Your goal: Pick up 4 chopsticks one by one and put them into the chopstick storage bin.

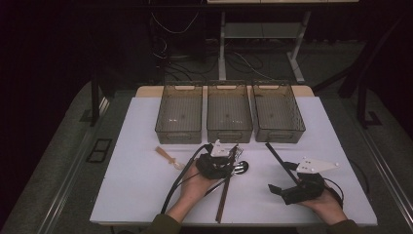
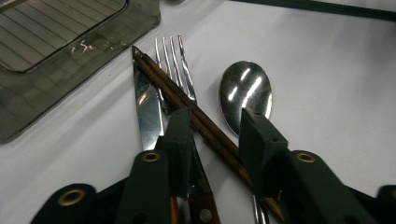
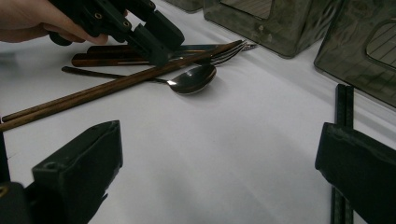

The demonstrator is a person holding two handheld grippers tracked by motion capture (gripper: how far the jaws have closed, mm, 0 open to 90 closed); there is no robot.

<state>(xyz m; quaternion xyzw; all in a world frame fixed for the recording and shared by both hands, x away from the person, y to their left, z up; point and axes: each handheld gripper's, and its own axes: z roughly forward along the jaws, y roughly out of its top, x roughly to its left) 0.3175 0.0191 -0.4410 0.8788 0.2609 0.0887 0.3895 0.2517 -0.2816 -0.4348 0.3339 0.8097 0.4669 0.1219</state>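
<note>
A pile of cutlery lies mid-table in front of the bins: a steel knife point(image 2: 148, 109), a fork point(image 2: 173, 60), a spoon point(image 2: 246, 91) and a pair of brown wooden chopsticks point(image 2: 196, 119) that crosses them. My left gripper point(image 2: 217, 130) is low over the pile, open, with its jaws on either side of the brown chopsticks point(image 1: 224, 192). In the high view the left gripper point(image 1: 233, 157) is at the centre. My right gripper point(image 1: 283, 178) rests open at the right, nothing between its jaws point(image 3: 219, 158). Black chopsticks point(image 3: 343, 107) lie just beside its right jaw.
Three smoky plastic bins point(image 1: 229, 117) stand in a row at the back of the white table point(image 1: 141, 146). A light wooden utensil point(image 1: 168, 157) lies left of the pile. The black chopsticks point(image 1: 278, 158) run diagonally on the right. Floor with cables lies beyond.
</note>
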